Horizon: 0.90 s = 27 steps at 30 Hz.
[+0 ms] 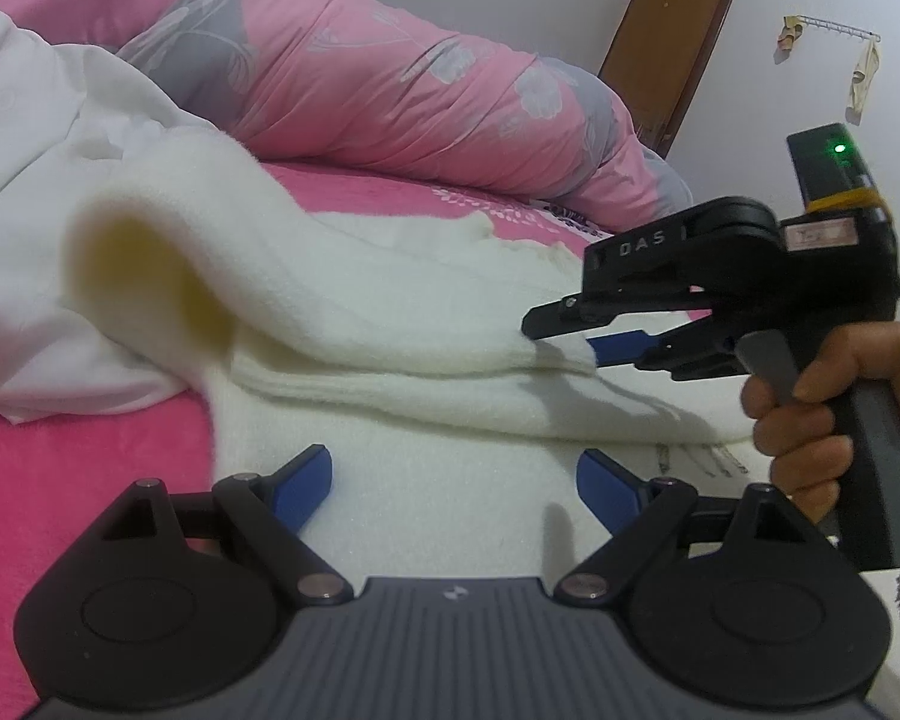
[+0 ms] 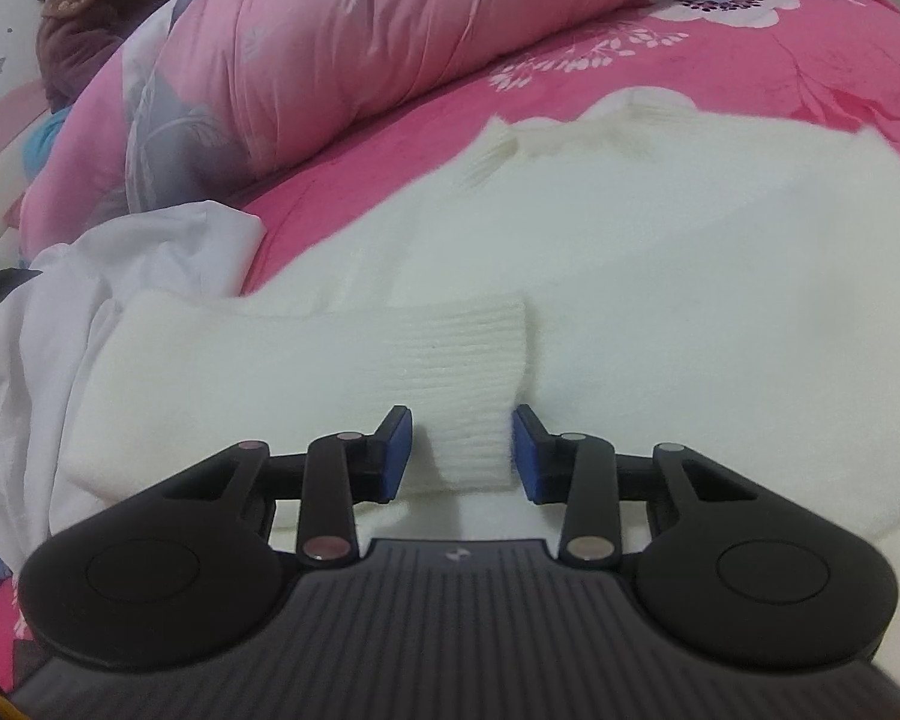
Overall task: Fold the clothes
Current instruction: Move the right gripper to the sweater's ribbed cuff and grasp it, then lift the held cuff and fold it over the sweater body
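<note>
A fluffy white sweater [image 2: 660,252] lies spread on the pink bed. Its sleeve is folded across the body, and the ribbed cuff [image 2: 459,360] sits between the blue pads of my right gripper [image 2: 462,453]. The jaws stand partly open on either side of the cuff, not pressing it. In the left wrist view the right gripper [image 1: 561,339] holds its tips at the end of the raised sleeve [image 1: 306,276], which arches above the sweater's body [image 1: 450,480]. My left gripper [image 1: 453,483] is open and empty, hovering over the sweater's body.
A rolled pink floral quilt [image 1: 390,78] lies along the far side of the bed. A crumpled white shirt [image 2: 48,312] lies left of the sweater. The pink bedsheet [image 1: 60,480] shows around them. A person in purple [image 2: 90,18] sits far left. A brown door [image 1: 666,42] is behind.
</note>
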Tool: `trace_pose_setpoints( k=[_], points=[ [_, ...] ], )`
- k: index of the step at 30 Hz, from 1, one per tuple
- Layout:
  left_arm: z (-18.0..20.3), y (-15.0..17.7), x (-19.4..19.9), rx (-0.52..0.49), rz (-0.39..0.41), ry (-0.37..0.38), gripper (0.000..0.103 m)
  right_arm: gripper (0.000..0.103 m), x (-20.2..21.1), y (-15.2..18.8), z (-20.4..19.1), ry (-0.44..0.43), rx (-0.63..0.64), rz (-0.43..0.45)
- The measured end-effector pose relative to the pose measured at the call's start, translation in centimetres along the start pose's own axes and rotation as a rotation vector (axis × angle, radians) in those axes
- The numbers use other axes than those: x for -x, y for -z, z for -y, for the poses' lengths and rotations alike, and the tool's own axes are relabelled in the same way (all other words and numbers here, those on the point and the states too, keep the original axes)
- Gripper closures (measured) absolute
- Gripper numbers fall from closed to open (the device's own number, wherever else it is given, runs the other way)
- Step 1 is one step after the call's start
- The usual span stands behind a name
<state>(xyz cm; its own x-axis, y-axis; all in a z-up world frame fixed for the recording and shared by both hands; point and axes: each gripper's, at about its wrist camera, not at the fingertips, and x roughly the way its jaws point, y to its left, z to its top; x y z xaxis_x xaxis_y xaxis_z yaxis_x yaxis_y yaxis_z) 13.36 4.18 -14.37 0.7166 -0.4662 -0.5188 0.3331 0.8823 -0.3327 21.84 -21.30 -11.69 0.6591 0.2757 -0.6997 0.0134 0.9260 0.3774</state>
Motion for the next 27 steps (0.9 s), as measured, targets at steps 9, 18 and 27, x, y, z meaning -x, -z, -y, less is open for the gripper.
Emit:
trace_pose_setpoints(
  k=[9,18,27],
  points=[
    [0.1,0.0,0.1,-0.003,0.000,-0.003,0.013,0.099,3.0,-0.1,-1.5,-0.017,0.156,0.177],
    [0.3,0.0,0.0,-0.015,-0.005,-0.012,0.013,0.099,10.6,-2.7,2.3,0.051,0.166,0.398],
    [0.6,0.1,-0.1,-0.035,-0.011,-0.028,0.013,0.099,13.0,-3.6,9.0,0.154,0.107,0.459]
  ],
)
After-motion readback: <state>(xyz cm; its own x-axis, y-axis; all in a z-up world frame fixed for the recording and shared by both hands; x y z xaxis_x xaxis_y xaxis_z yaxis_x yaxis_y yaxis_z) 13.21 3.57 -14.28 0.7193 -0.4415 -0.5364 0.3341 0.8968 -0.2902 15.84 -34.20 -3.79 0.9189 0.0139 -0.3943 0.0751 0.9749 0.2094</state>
